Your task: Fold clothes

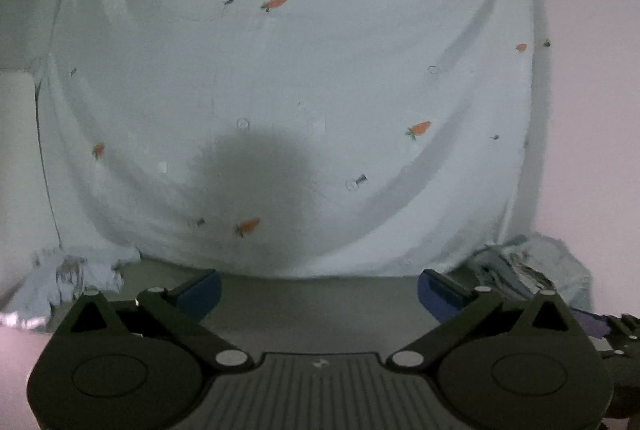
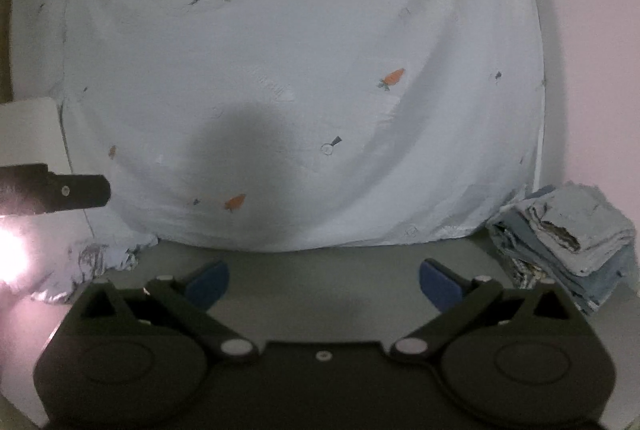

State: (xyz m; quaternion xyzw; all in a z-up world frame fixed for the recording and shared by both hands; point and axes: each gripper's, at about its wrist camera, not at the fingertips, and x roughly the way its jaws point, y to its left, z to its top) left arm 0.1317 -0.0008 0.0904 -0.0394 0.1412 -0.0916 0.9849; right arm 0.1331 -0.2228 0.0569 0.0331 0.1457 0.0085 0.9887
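Your left gripper [image 1: 319,290] and right gripper [image 2: 324,282] are hovering spread apart over bare table [image 2: 320,270], just short of the carrot-print cloth's [image 2: 280,50] near edge.

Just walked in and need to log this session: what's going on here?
A person is folding clothes with two handheld grippers. A pale carrot-print cloth lies spread flat on the table. The left gripper and right gripper both hover near its closest edge, jaws wide open, holding nothing. A folded stack sits at the right, a crumpled garment at the left.
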